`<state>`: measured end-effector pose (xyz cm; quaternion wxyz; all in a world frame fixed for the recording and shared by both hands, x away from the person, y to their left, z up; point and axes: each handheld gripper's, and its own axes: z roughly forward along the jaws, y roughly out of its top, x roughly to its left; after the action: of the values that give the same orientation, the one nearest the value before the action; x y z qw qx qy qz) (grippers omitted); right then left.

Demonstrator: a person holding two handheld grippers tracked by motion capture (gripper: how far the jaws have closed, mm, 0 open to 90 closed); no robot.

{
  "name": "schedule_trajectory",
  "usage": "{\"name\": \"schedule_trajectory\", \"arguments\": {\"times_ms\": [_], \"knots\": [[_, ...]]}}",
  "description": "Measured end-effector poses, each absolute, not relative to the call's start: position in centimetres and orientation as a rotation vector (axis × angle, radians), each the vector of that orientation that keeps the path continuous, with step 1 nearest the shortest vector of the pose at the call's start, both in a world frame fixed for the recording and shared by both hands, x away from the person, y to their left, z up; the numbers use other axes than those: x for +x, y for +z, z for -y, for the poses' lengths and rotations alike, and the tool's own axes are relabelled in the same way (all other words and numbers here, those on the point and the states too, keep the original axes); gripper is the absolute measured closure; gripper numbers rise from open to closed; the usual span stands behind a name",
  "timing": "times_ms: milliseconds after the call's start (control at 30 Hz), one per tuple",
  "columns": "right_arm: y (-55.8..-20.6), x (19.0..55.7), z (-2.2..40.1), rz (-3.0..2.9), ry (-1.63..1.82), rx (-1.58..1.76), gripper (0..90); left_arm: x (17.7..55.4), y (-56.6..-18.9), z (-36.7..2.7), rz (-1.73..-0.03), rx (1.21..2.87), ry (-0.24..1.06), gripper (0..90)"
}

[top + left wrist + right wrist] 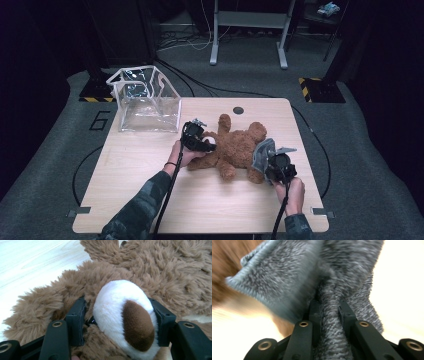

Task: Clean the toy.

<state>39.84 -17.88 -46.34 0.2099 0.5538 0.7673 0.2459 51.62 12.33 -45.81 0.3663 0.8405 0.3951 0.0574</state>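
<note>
Pale wooden table (150, 170), brown plush teddy bear (240, 145) lying mid-top.
We are clamping its white, brown-padded paw (125, 320) between the left gripper (120, 322) jaws; our right gripper (329, 307) is pinching grey fuzzy cloth (312, 270) tight beside its leg.

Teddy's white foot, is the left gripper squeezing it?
Touching. In the left gripper view, the left gripper has both black jaws pressed against the sides of the teddy's white foot.

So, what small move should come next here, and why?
Probably carry the grey cloth over the teddy bear. The right gripper is shut on a bunched fold of it beside the bear's leg, while the left gripper clamps the bear's white paw, steadying it on the table.
</note>
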Motion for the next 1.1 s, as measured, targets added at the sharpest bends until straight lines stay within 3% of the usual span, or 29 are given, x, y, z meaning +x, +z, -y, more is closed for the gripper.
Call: {"name": "schedule_trajectory", "arguments": {"times_ms": [167, 467, 800, 967, 1100], "knots": [[-48.6, 39.2, 19.1, -2.155, 0.576, 1.607, 76.8, 51.7, -45.8, -12.4, -1.019, 2.156, 0.138, 40.9], [-41.3, 37.7, 17.2, -2.037, 0.726, 1.449, 76.5, 51.9, -45.8, -12.1, -1.046, 2.153, 0.147, 41.0], [-37.9, 37.9, 14.7, -1.988, 0.763, 1.334, 76.3, 52.0, -45.8, -12.1, -1.049, 2.154, 0.144, 41.0], [-37.9, 37.7, 14.5, -2.01, 0.783, 1.333, 76.2, 51.9, -45.7, -12.1, -1.04, 2.162, 0.142, 40.9], [-40.0, 39.2, 13.1, -2.123, 0.803, 1.334, 75.8, 52.0, -45.8, -12.1, -1.048, 2.151, 0.141, 40.9]]}}
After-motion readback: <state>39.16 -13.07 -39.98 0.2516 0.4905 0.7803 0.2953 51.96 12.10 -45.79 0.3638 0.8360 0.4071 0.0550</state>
